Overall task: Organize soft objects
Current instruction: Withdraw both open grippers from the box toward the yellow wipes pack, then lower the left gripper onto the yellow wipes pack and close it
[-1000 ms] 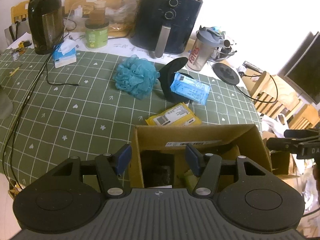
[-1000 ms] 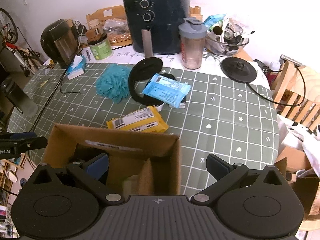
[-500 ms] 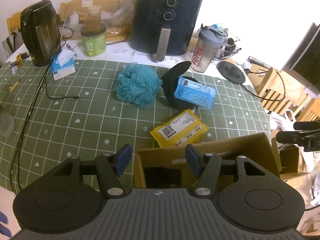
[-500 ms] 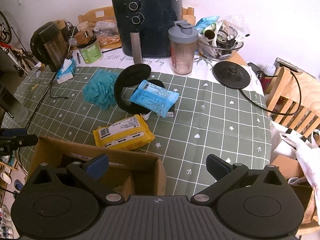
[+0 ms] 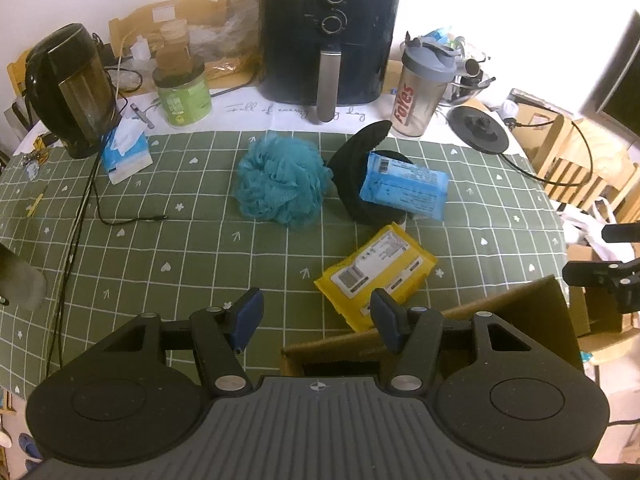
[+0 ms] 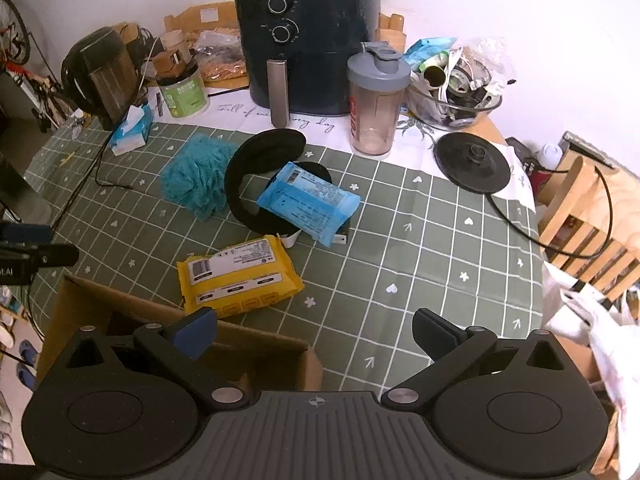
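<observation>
Overhead, both grippers (left, right) tilt down at the table, fingers apart, empty.

Left gripper, fingers apart, above yellow packet and box.

A fluffy teal bath pouf sits on the green checked counter, just beside a black round case whose lid stands open. A blue soft pack lies tilted on that case. Nearer, a yellow wipes pack lies flat beside the open cardboard box.
</observation>
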Demonstrator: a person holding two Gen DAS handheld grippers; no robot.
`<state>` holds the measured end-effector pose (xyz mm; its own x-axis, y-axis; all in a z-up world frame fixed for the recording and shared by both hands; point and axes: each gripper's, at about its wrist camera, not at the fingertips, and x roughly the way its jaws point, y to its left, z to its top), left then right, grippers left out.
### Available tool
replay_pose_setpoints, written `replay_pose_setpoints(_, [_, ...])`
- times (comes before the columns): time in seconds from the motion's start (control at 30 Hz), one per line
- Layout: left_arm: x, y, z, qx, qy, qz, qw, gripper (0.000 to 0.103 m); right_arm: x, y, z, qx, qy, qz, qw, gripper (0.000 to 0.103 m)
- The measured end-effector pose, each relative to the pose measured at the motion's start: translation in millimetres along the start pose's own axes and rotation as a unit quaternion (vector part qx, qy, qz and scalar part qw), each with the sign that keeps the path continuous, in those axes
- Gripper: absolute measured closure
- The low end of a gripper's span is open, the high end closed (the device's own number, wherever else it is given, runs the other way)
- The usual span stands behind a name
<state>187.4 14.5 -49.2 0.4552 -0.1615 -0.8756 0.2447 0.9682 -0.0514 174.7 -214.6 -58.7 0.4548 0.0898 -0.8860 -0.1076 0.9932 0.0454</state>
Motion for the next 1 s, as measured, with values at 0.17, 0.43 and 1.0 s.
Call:
replay_pose_setpoints(0.17, [8.8, -0.6, 8.9, 0.014, 0.009, -0.003, 0.9999, 0.045, 4.3, -6.0, 1.6, -0.001, 0.002, -0.002, 1.0, 0.0])
replay_pose_setpoints(0.43, [26.8, -3.8, 21.3, 0.039, 0.035, -0.023, 0.9984, 0.038, 7.2, -17.7, -3.9, 0.014, 0.005, -0.001, 1.0, 0.0])
replay_pose_setpoints(1.0, [74.9, -24.9, 58.0, 0.12, 0.082, -0.069, 0.987, 0.014, 3.4, -49.8, -26.0, 0.068, 0.005, -0.006, 0.998, 0.0])
